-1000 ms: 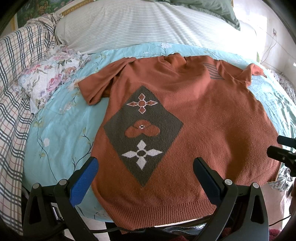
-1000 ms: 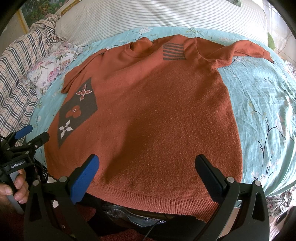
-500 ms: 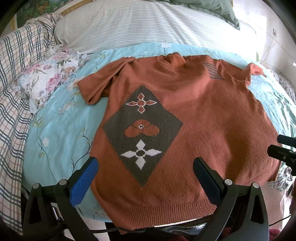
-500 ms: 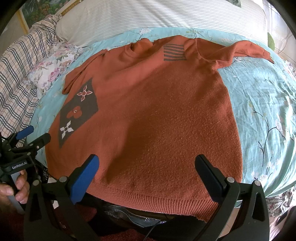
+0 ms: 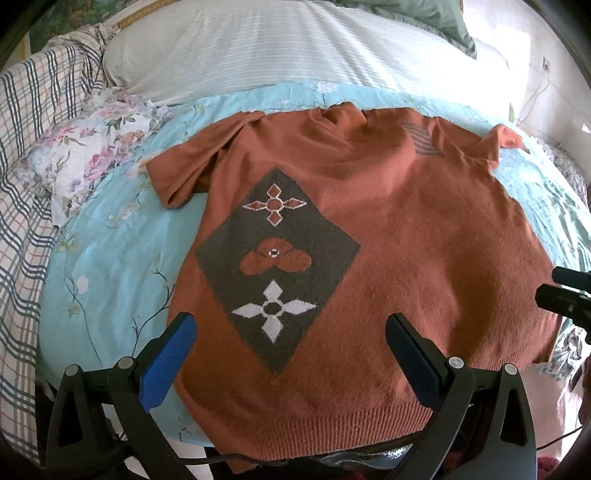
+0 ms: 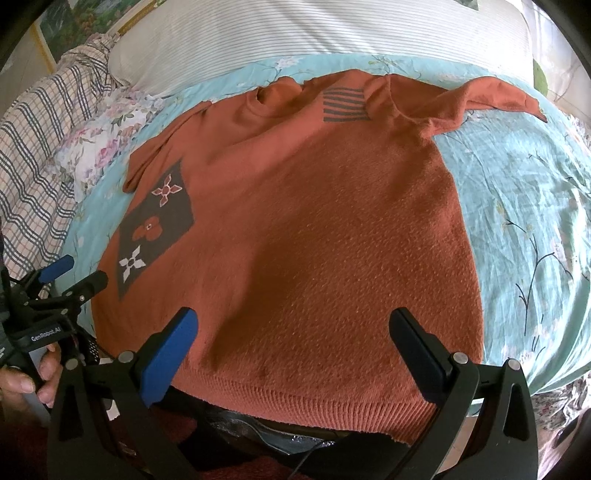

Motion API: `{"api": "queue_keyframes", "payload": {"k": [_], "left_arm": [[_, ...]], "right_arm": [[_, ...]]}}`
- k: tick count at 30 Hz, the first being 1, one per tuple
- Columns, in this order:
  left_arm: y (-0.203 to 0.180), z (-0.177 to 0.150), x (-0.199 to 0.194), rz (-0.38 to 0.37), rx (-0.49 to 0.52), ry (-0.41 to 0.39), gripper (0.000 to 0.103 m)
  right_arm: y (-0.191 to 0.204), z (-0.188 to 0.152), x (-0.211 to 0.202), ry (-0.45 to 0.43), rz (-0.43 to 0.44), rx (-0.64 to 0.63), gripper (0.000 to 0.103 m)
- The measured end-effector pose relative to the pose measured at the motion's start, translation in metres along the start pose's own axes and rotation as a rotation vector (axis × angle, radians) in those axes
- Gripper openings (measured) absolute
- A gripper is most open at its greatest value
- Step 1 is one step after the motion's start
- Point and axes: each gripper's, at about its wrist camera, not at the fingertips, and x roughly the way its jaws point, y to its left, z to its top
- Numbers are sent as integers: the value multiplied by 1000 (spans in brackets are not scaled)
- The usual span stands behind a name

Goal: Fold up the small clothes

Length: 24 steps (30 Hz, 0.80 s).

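Sweater (image 5: pixel 406 229), rust-orange knit, lies flat and face-up on the bed sheet (image 5: pixel 110 266), hem at the near bed edge, neck toward the striped pillow (image 5: pixel 295 48). Dark diamond patch (image 5: pixel 277 258) with flower motifs sits on its left half; small striped patch (image 6: pixel 345 103) near the collar. Left sleeve (image 5: pixel 192 166) is bunched and folded over beside the body; right sleeve (image 6: pixel 480 99) stretches out over the sheet.

Left gripper (image 5: pixel 288 332): jaws wide apart, hovering above the hem area, not touching cloth as far as I can tell. Right gripper (image 6: pixel 291 328): jaws also wide apart, above the hem on the right half, nothing clamped. Right wrist view shows the left unit at far left with a hand (image 6: pixel 26 376) on its grip.

Surroundings: floral cloth (image 5: pixel 88 162) crumpled just beside the left sleeve, plaid blanket (image 5: pixel 26 184) beyond it, green pillow (image 5: pixel 424 18) at the far back. Nothing lies on the sweater itself.
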Motion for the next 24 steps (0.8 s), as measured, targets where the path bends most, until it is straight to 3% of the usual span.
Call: {"api": "queue_keyframes", "payload": {"k": [7,9,10,14,19,24], "left_arm": [[3,4,6,12,-11,-42,102],[2,6,8,11,-9,-39,102],[0,6,8,13,-8,-41,102],[-4,11,13,-17,-16,-15,102],[-9,17,20,-32,0,-3,102],[-11,29,26,-27,32,-18,102]], "right_arm": [[-4,1,0,-46,-78,-34,103],[-7,2,2,-35,-49,-8,103],[-10,3,1,-89,-35,-3,103],[-19,6,1,-160,-1,16,103],[-33,11,0,-110,0,45,103],[-70,29,-15,-214,-6,102,102]]}}
